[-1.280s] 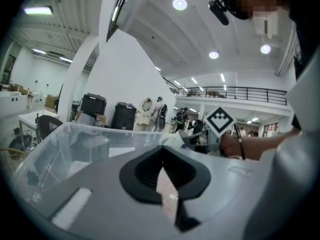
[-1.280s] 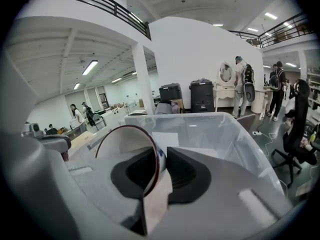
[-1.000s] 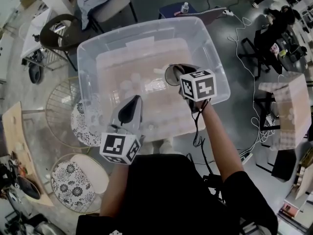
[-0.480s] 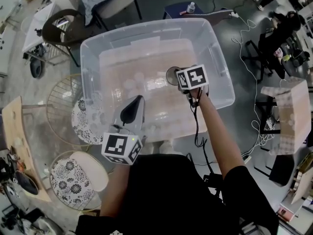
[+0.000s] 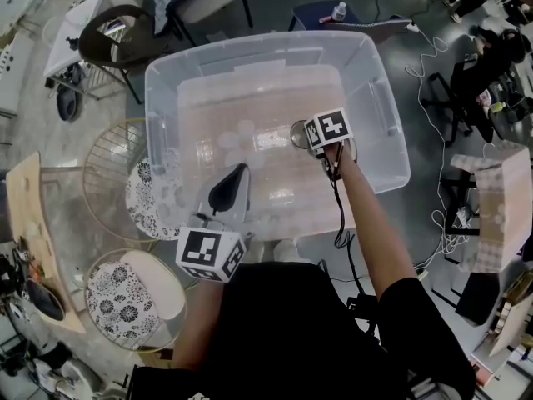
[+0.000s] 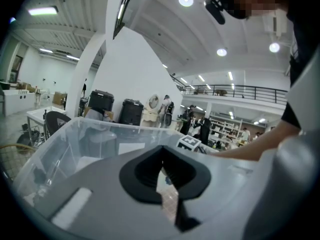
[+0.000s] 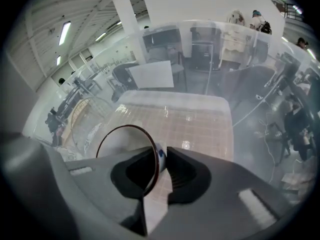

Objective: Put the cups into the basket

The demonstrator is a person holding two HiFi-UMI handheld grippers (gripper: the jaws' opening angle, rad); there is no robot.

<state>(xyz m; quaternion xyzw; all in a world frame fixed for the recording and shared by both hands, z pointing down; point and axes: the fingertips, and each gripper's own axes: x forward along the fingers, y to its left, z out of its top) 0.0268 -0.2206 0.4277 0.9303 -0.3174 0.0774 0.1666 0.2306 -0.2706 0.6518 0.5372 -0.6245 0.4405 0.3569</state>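
Note:
A large clear plastic bin [image 5: 250,45] stands in front of me. My right gripper [image 5: 310,136] points steeply down inside it, shut on the rim of a cup [image 5: 297,133] with a dark edge. In the right gripper view the cup [image 7: 119,145] hangs mouth towards the camera, its wall pinched between the jaws of the right gripper [image 7: 161,156], above the bin's floor [image 7: 200,124]. My left gripper [image 5: 236,175] hovers at the bin's near left rim, shut with nothing in it, and looks level across the bin [image 6: 75,134]. Faint clear cups seem to lie in the bin.
Two round wire stands with patterned tops sit left of the bin [image 5: 112,169] [image 5: 125,294]. Chairs [image 5: 117,44] stand beyond it, cables [image 5: 433,98] and a cardboard box [image 5: 500,202] lie to the right. People stand far off.
My right gripper has sunk into the bin with the cup, tipping further downward. The left gripper has stayed where it was.

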